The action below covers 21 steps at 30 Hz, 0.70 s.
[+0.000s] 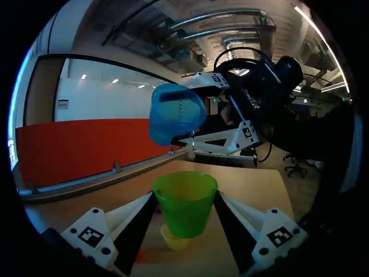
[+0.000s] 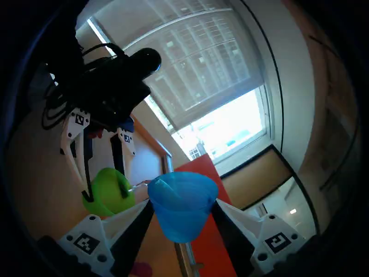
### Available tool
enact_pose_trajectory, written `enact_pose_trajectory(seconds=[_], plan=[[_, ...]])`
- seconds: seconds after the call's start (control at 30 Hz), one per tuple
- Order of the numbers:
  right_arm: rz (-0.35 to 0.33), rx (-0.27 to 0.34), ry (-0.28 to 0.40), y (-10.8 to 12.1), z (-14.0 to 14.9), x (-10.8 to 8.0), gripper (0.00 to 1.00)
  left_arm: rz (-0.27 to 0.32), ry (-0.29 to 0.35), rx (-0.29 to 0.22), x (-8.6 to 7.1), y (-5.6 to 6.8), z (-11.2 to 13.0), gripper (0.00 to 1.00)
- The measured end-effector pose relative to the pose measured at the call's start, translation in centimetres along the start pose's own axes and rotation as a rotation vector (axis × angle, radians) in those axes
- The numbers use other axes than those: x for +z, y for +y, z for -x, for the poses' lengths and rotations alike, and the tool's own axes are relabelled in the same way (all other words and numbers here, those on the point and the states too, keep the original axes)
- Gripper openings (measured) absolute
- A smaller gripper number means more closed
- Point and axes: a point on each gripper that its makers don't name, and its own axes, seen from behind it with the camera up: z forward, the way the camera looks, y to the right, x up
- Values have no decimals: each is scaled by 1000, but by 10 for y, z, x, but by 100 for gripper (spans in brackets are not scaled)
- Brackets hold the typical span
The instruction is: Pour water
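We cannot tell whether the blue cup (image 1: pixel 177 113) holds water. The green cup (image 1: pixel 185 203) hides most of a yellow thing (image 1: pixel 174 242); a pink thing (image 2: pixel 143 268) is cut at the edge.

Green cup (image 1: pixel 185 207): translucent green. Blue cup (image 1: pixel 176 113): translucent blue. Small item (image 1: pixel 174 241): yellow. Desk (image 1: pixel 258 184): pale tan. Wall panel (image 1: pixel 83 147): red-orange. Left gripper (image 1: pixel 184 198) and right gripper (image 2: pixel 183 207): white, black inner faces, black-and-white square markers (image 1: pixel 91 235).

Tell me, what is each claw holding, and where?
The left claw squeezes the green cup by its sides, under the rim. The right claw squeezes the blue cup the same way.
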Motion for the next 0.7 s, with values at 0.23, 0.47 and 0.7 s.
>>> enact_pose_trajectory(seconds=[0.23, 0.47, 0.7], plan=[[7, -27, -6, 5, 3, 2, 88, 2, 2, 5, 3, -1, -2, 86], [16, -53, -15, 7, 8, 4, 88, 9, -1, 11, 6, 1, -3, 86], [19, -83, -23, 9, 12, 7, 88, 8, -2, 11, 8, -1, -2, 86]])
